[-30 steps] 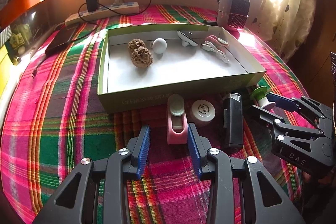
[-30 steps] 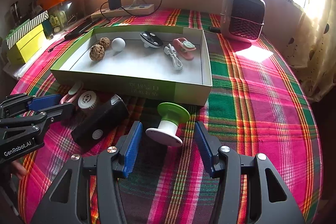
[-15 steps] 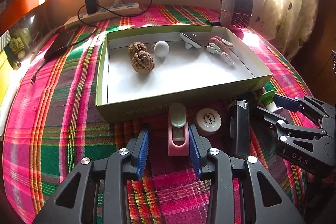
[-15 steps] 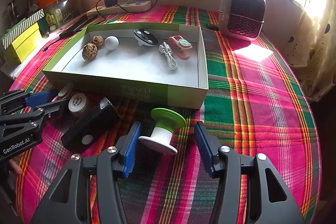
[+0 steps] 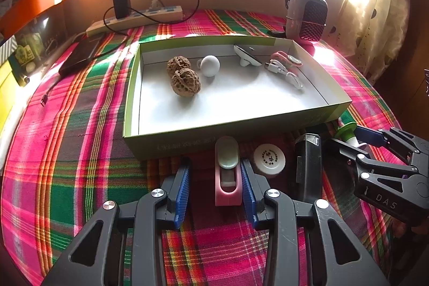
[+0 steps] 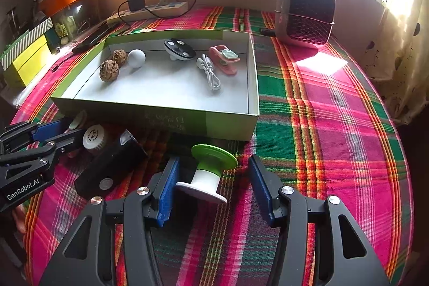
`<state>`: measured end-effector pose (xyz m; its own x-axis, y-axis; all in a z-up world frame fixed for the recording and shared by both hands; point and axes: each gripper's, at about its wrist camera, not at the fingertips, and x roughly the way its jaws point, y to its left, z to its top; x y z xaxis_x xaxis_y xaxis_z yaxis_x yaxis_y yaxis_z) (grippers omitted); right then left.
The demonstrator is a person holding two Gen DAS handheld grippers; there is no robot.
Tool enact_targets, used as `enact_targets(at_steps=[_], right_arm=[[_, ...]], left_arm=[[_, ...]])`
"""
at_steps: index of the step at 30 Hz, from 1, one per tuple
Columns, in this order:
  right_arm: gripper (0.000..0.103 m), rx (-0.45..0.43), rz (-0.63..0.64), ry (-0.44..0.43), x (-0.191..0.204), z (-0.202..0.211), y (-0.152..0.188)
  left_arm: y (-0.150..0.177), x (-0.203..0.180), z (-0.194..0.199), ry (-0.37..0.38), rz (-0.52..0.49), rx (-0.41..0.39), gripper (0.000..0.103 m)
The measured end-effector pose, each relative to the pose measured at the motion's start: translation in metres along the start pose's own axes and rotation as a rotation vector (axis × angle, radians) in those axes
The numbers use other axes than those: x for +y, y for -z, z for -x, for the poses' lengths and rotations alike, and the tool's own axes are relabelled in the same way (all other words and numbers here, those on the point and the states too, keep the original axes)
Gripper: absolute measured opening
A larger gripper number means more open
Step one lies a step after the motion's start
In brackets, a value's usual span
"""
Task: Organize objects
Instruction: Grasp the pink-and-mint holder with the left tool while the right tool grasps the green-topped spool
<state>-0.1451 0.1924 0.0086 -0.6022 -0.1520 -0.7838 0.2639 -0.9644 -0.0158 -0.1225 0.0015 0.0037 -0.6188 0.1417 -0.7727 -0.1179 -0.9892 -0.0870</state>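
A: Where do the two pieces by the fingers lie?

B: The pink plastic clip with a pale green pad (image 5: 226, 173) lies on the plaid-covered tabletop (image 5: 80, 146), just in front of the shallow green cardboard box (image 5: 187, 144). It sits between the spread fingers of the left gripper (image 5: 214, 192), against the right-hand pad and clear of the other. The white spool with a green flange (image 6: 207, 173) lies tilted between the wide-open fingers of the right gripper (image 6: 211, 189), its white end at the left pad.

A: And in the box?

B: Two wrinkled brown walnuts (image 5: 185, 77) touching each other, a small white ball (image 5: 210, 65), a dark disc-shaped gadget on a white stem (image 6: 179, 48), a coiled white cable (image 6: 209, 71) and a second pink clip (image 6: 224, 59) beside the cable.

A: Anything hard to read?

B: The round white cap with printed marks (image 5: 269, 160) lies between the clip and a black rectangular device (image 5: 308, 168); its print is too small to make out. In the left view the spool is mostly hidden behind the right gripper. A grey mesh-fronted heater (image 6: 305, 12) stands well behind the box.
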Motion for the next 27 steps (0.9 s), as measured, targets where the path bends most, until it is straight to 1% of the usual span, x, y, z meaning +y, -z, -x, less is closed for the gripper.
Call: enact_targets(at_steps=[10,12,14,19,23,27], right_arm=[[0.052,0.0,-0.002,-0.002,-0.0006,0.0005,0.0001],[0.047,-0.002,-0.007,0.0,-0.0019,0.0012,0.0002],[0.042,-0.005,-0.015,0.002,-0.0036,0.0019,0.0004],[0.041,-0.005,-0.014,0.004,-0.0042,0.0022,0.0007],[0.041,-0.005,-0.014,0.005,-0.0036,0.0024,0.001],[0.041,-0.005,-0.014,0.005,-0.0032,0.0023,0.0012]], left_arm=[[0.0019,0.0002,0.0009,-0.007,-0.004,-0.012,0.032],[0.0021,0.0011,0.0013,-0.016,-0.002,-0.013,0.027],[0.0022,0.0028,0.0015,-0.015,0.003,-0.014,0.026],[0.0029,0.0032,0.0014,-0.024,0.0,-0.017,0.022],[0.0027,0.0053,0.0011,-0.031,0.008,-0.019,0.016],[0.0027,0.0061,0.0009,-0.033,0.008,-0.02,0.016]])
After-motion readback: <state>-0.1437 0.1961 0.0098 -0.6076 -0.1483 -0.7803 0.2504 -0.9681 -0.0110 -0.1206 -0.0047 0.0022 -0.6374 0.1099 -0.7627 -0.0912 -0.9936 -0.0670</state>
